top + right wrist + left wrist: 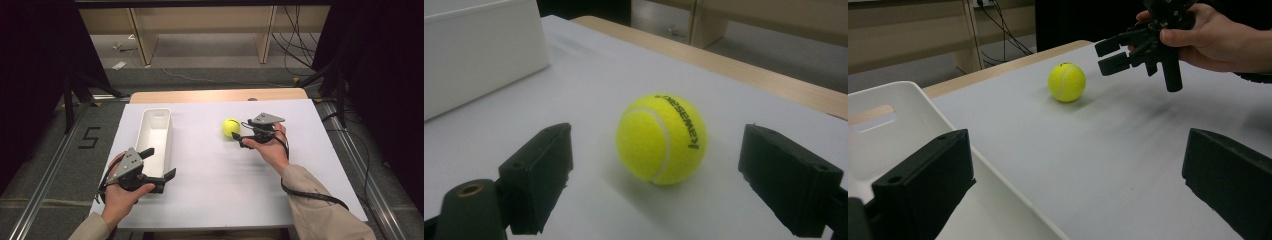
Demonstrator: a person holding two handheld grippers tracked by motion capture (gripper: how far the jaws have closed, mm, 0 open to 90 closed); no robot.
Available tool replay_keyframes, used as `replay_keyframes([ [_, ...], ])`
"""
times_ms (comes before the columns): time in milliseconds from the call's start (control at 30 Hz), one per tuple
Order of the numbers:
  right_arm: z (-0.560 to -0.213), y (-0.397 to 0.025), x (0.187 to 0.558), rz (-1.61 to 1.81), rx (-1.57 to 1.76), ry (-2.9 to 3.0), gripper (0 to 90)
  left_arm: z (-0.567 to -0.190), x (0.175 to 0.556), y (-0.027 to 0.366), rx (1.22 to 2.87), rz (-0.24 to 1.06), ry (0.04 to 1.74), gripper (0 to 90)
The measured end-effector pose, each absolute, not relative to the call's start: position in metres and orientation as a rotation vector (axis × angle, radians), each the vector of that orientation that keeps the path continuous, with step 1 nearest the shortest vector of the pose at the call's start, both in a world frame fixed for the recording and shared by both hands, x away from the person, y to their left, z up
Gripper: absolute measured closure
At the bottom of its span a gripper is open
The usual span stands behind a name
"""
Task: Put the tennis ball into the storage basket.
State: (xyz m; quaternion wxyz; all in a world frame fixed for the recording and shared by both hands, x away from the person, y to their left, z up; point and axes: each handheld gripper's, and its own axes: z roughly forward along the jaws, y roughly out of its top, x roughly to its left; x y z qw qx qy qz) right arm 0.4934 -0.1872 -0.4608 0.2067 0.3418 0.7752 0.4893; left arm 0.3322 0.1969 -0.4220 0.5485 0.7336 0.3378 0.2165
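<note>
A yellow tennis ball (231, 127) rests on the white table sheet (225, 195), right of centre. My right gripper (242, 135) is open just to the ball's right, its jaws pointing at it. In the right gripper view the ball (661, 140) sits on the sheet a little ahead of the two spread jaws, touching neither. A long white bin (155, 131), empty, stands at the left. My left gripper (159, 163) is open over the bin's near end, one jaw above the bin and the other above the sheet. The left gripper view looks across at the ball (1066, 82) and the right gripper (1112, 55).
The sheet covers a wooden table whose bare far edge (215, 95) shows behind it. Metal rails (45, 185) run along both sides on the floor. Shelving legs and cables (295, 50) lie beyond the table.
</note>
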Motion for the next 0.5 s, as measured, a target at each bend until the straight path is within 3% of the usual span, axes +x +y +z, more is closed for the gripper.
replay_keyframes([
  [500,-0.4647,-0.1813,0.5033,1.351,0.974,2.155,14.6,-0.4219,0.3320,0.1968,1.736,0.511,0.801,0.0],
])
